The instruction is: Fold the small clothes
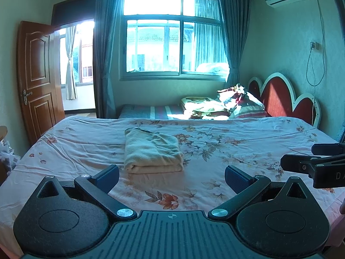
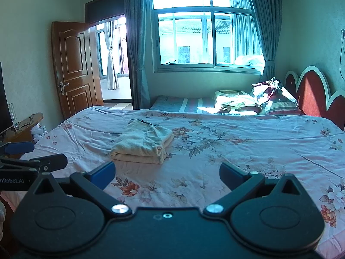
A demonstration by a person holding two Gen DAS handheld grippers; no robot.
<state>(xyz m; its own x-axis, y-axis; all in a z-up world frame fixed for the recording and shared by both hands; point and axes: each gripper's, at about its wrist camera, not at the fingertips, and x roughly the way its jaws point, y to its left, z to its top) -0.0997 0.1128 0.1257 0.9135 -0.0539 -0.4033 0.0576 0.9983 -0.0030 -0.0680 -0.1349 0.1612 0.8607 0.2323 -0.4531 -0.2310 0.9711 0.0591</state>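
Cream garment [image 1: 152, 151], pink floral bedsheet [image 1: 237, 151]

Left gripper [image 1: 171, 178] jaws spread wide, blue pads [image 1: 108, 177] empty, held just above the floral bedsheet [image 1: 226, 149] — folded cream cloth [image 1: 152, 151] lies flat on the sheet just beyond the fingertips, nothing touching it. Right gripper [image 1: 314, 161] pokes in from the right edge, side-on, over the sheet and well apart from the cloth; whether its jaws are apart or together is unclear. Behind — second bed with heaped bedding [image 1: 224, 105], red headboard [image 1: 280, 95], window [image 1: 172, 34] with blue curtains, open wooden door [image 1: 36, 75] at left.
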